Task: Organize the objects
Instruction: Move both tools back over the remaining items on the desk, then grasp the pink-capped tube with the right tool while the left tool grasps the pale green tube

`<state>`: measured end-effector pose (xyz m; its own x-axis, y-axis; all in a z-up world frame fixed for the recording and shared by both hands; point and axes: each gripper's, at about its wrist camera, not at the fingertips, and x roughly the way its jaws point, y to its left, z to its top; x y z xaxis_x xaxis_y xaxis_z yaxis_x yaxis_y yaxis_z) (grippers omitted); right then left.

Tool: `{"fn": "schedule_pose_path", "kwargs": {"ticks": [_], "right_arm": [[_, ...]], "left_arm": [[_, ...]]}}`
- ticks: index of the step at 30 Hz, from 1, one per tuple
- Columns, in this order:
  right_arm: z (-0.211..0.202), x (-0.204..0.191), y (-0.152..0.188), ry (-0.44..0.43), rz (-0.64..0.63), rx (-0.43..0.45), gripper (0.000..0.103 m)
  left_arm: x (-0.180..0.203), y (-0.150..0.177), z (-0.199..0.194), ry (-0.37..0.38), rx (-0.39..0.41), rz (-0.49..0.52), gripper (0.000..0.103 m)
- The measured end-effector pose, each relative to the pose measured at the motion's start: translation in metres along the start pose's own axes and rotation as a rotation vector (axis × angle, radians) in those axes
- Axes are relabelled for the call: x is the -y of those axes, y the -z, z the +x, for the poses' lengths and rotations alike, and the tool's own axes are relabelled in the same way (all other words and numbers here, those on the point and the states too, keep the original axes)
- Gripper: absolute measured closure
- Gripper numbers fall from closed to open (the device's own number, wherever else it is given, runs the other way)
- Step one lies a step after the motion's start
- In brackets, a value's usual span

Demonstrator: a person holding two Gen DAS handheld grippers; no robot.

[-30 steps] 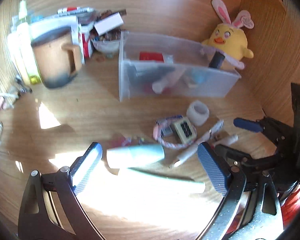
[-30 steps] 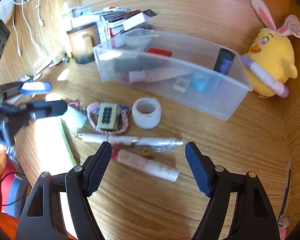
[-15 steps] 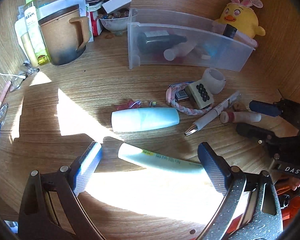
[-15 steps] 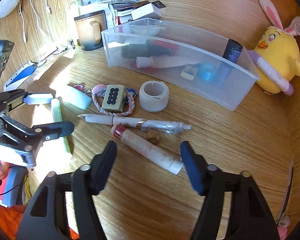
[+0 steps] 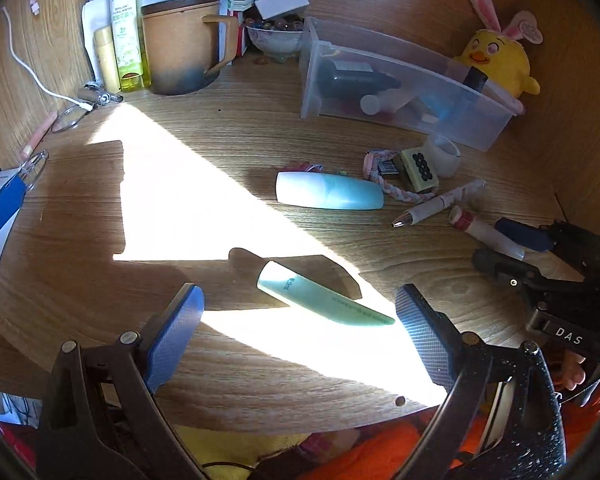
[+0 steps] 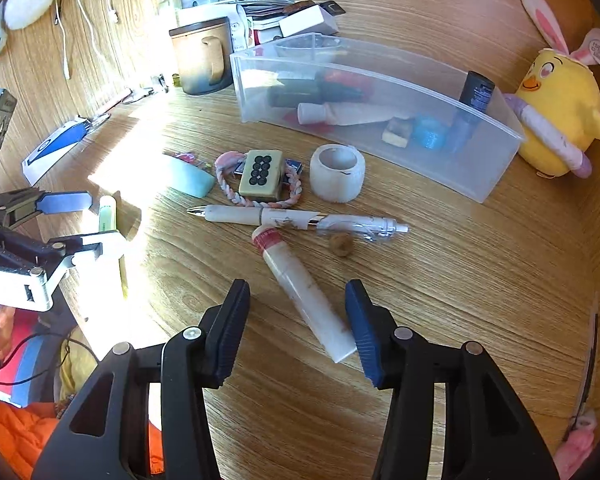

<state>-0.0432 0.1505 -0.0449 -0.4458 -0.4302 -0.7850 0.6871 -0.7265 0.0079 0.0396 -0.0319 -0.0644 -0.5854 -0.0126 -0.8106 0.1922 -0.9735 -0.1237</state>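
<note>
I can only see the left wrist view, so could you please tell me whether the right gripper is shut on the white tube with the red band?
Observer: No. The right gripper is open, and the white tube with the red band lies flat on the desk between its fingers.
Operator: Thank you. What is at the tube's red-banded end?
Observer: It lies against the white click pen, and seems to touch it.
Operator: And what sits in the far right of the clear plastic bin?
Observer: A small round blue jar, with a small cream block just to its left.
</note>
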Motion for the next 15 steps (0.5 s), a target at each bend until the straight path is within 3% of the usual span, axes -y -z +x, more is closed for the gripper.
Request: {"fn": "schedule_pose_path", "kwargs": {"ticks": [4, 6, 13, 15], "right_arm": [[-0.001, -0.005, 0.001, -0.001, -0.005, 0.007, 0.065], [-0.003, -0.006, 0.002, -0.004, -0.002, 0.01, 0.067], [-0.005, -0.009, 0.004, -0.002, 0.013, 0.025, 0.071], [-0.005, -0.011, 0.005, -0.007, 0.018, 0.029, 0.071]], "left_arm": [[0.011, 0.003, 0.0, 0.004, 0.003, 0.027, 0.013], [0.017, 0.004, -0.002, 0.001, -0.002, 0.055, 0.024], [0.024, 0.01, -0.006, -0.015, 0.025, 0.075, 0.033], [0.026, 0.011, -0.007, -0.025, 0.043, 0.083, 0.048]]}}
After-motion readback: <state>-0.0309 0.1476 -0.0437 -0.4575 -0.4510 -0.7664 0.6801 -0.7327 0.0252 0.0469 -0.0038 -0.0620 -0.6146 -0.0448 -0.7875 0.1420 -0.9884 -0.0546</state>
